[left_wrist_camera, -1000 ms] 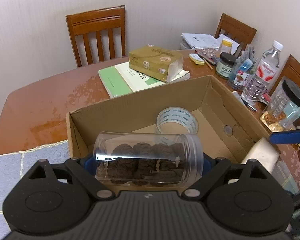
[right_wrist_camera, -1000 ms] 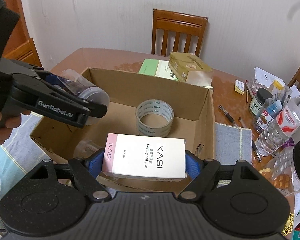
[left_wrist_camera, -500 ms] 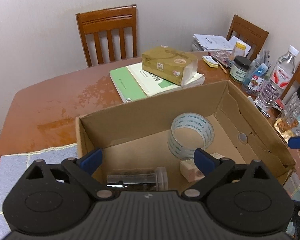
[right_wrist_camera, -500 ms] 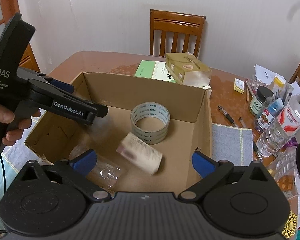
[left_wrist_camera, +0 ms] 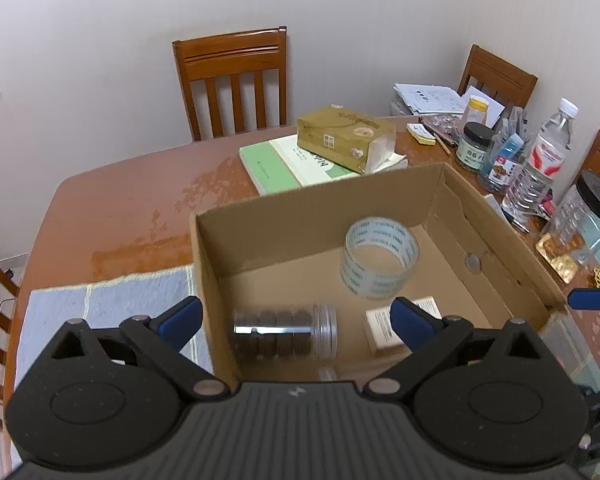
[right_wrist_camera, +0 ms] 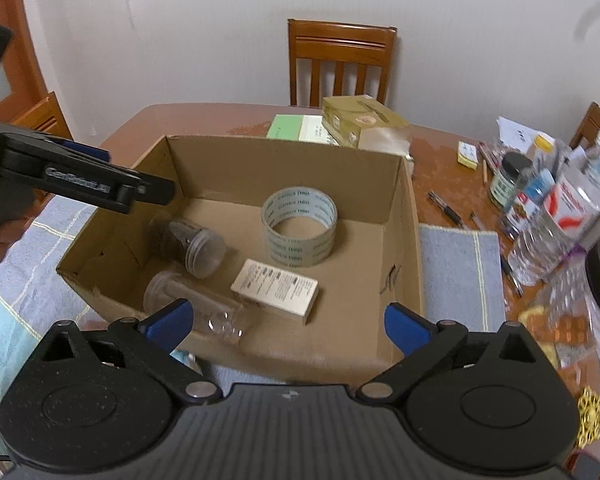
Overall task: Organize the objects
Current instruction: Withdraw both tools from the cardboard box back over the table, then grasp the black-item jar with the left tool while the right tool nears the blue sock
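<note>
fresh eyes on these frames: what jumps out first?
The open cardboard box mid-table, holding a tape roll, a white carton and two clear jars lying on their sides. Both hand-held grippers hover open and empty over its near edge, while bottles crowd the table's right side.

left hand-held gripper (right_wrist_camera: 156, 192) reads "genrobot.ai" (blurred).

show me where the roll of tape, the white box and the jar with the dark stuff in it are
roll of tape (right_wrist_camera: 300, 226), right wrist view, on its outer band facing the camera.
white box (right_wrist_camera: 276, 287), right wrist view, on its printed top face.
jar with dark contents (left_wrist_camera: 278, 332), left wrist view, on its clear side wall.
</note>
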A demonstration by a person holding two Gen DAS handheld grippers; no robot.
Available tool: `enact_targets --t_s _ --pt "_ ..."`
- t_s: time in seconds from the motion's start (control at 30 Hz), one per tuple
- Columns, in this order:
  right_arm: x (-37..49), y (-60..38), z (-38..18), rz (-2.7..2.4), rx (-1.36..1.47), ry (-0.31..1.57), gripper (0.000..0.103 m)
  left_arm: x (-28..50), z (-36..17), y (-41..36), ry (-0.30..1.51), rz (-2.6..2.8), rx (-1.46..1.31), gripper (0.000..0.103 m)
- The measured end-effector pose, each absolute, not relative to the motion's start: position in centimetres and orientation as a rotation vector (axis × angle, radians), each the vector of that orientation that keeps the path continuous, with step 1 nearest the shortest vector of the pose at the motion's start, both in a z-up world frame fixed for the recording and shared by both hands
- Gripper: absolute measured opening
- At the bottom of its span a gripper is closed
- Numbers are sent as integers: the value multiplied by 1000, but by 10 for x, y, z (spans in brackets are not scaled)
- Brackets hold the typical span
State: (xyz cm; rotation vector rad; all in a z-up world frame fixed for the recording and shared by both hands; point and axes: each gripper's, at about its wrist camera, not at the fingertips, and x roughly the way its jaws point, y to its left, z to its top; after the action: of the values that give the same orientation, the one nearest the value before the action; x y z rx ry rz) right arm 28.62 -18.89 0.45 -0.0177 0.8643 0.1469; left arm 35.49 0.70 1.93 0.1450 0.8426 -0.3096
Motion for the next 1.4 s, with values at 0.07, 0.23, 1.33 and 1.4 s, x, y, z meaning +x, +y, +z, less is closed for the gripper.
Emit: enact_targets --t_s 0.07,0.23,1.33,1.4 --pt "277 -189 2 130 -8 857 103 343 18 11 844 -304 139 100" --pt "256 -189 -7 103 5 858 103 310 11 19 856 -294 118 100" --pt "178 -153 -68 75 -42 989 103 197 -36 56 938 -256 91 100" --pt "172 -150 -69 79 -38 1002 103 195 -36 59 938 -262 91 100"
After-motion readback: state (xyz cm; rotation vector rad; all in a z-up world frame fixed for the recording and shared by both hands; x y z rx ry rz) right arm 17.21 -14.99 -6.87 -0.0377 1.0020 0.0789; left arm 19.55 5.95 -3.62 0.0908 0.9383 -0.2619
